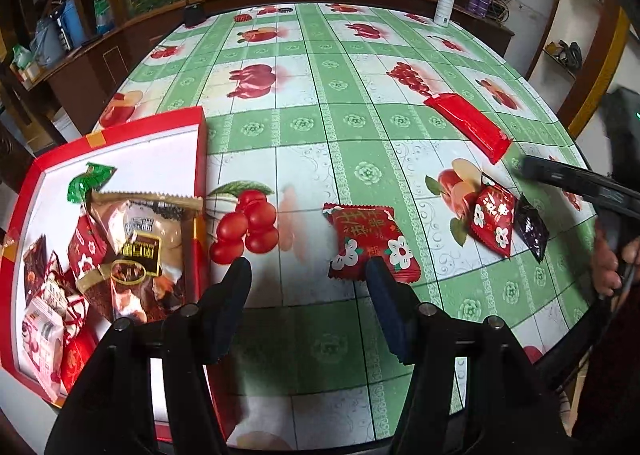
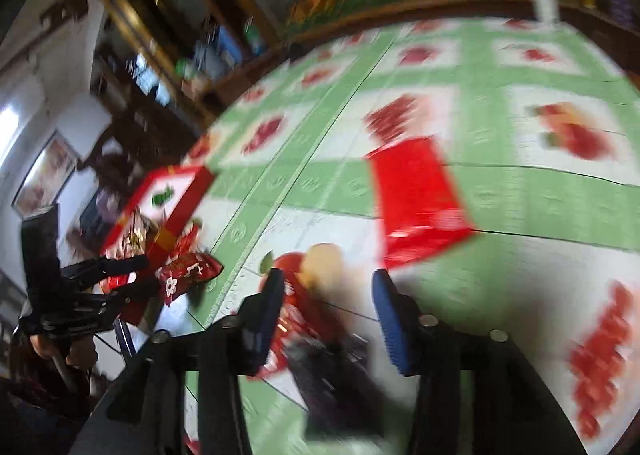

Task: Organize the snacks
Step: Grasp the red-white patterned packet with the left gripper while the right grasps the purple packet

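Left gripper (image 1: pixel 308 283) spread, empty, above the tablecloth (image 1: pixel 340 123); flowered red snack packet (image 1: pixel 370 243) lies beside its right finger. Right gripper (image 2: pixel 328 295) spread over two blurred packets. Red box (image 1: pixel 120 143) holds snacks at left.

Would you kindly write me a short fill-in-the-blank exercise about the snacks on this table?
1. The collected snacks lie in a ____ box.
2. The long red bar lies on the ____.
3. The left gripper is ____.
4. The dark packet lies beside a red ____.

Missing words: red; table; open; packet
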